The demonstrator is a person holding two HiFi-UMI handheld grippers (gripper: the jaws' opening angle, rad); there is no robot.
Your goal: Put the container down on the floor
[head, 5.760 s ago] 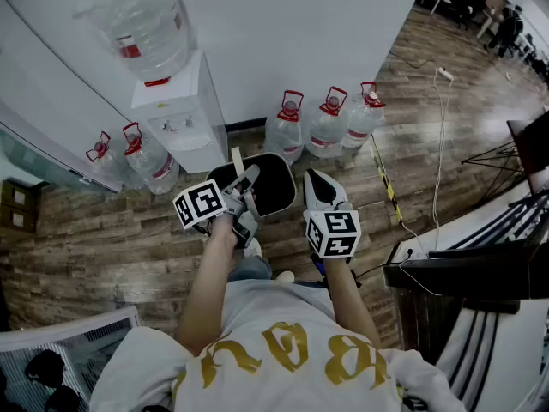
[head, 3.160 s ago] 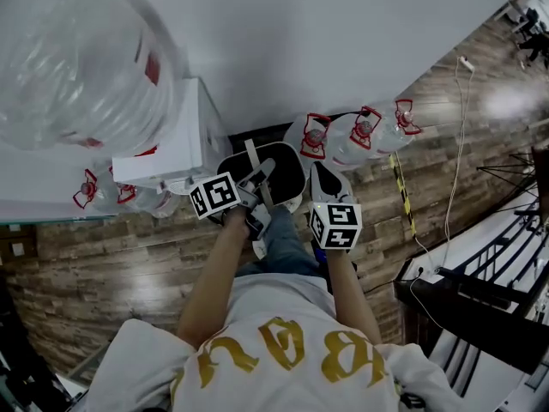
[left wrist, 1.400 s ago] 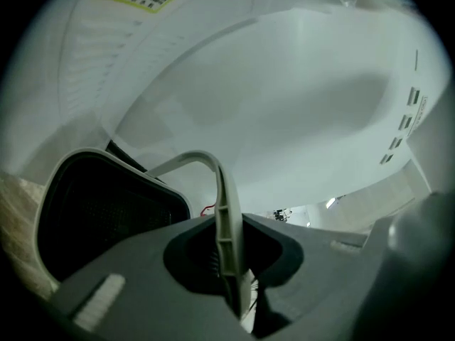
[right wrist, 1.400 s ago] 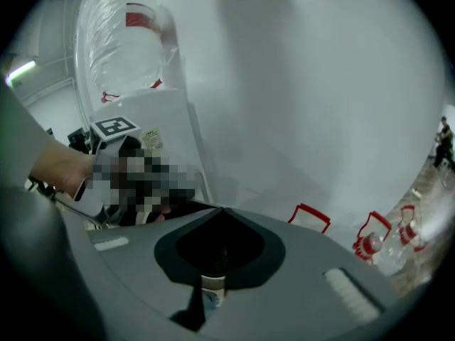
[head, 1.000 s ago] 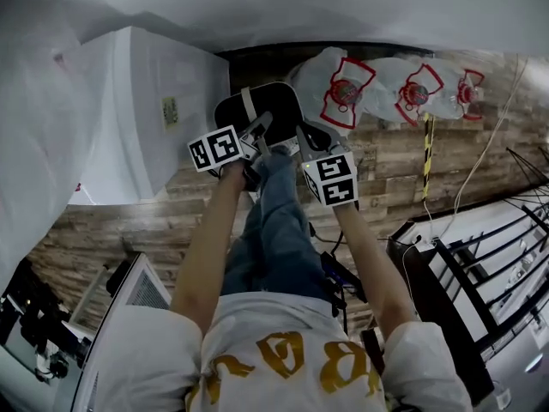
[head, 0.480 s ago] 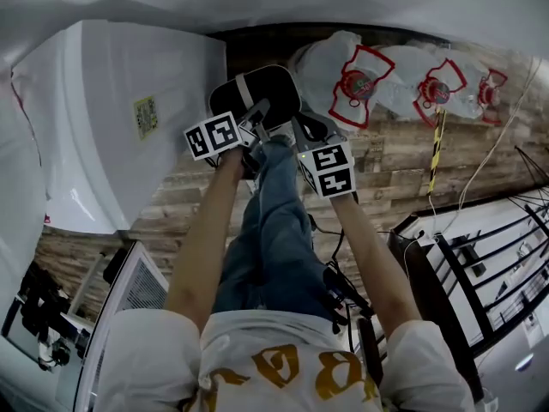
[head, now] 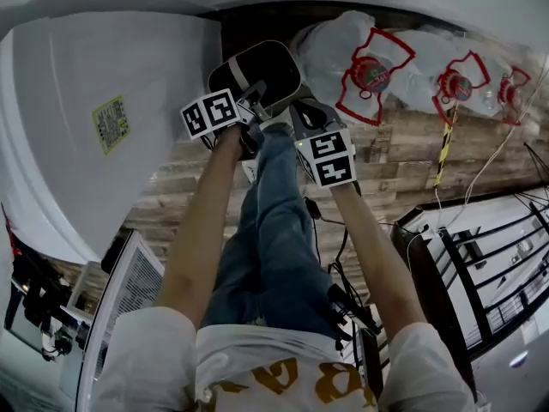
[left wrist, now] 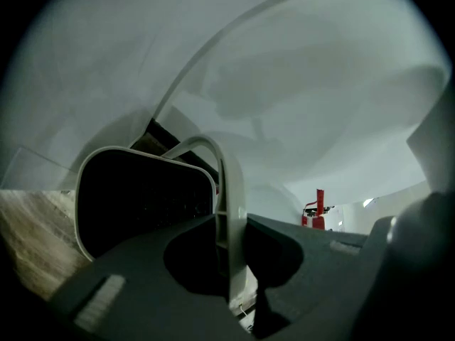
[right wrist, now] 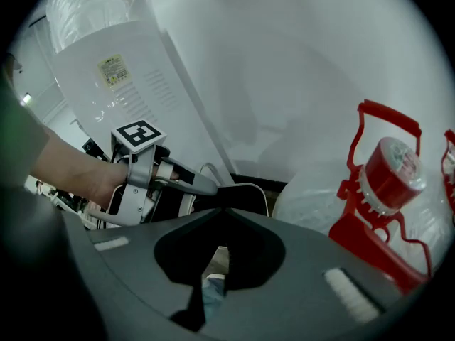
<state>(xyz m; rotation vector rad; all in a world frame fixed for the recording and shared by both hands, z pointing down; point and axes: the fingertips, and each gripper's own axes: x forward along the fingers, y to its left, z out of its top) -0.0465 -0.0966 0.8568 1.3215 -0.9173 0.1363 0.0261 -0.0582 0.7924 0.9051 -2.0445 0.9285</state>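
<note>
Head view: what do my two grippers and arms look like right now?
The left gripper and right gripper both have grey tongs, and each carries a white cube printed with black square markers. The arms are bare below short white sleeves. The shirt has gold lettering.

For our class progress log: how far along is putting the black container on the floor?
Done: the black, white-rimmed plastic container is low beside the white water dispenser. In hand: the left gripper clamps its white handle. Left: touchdown on the wooden floor is unclear; release not done.
</note>
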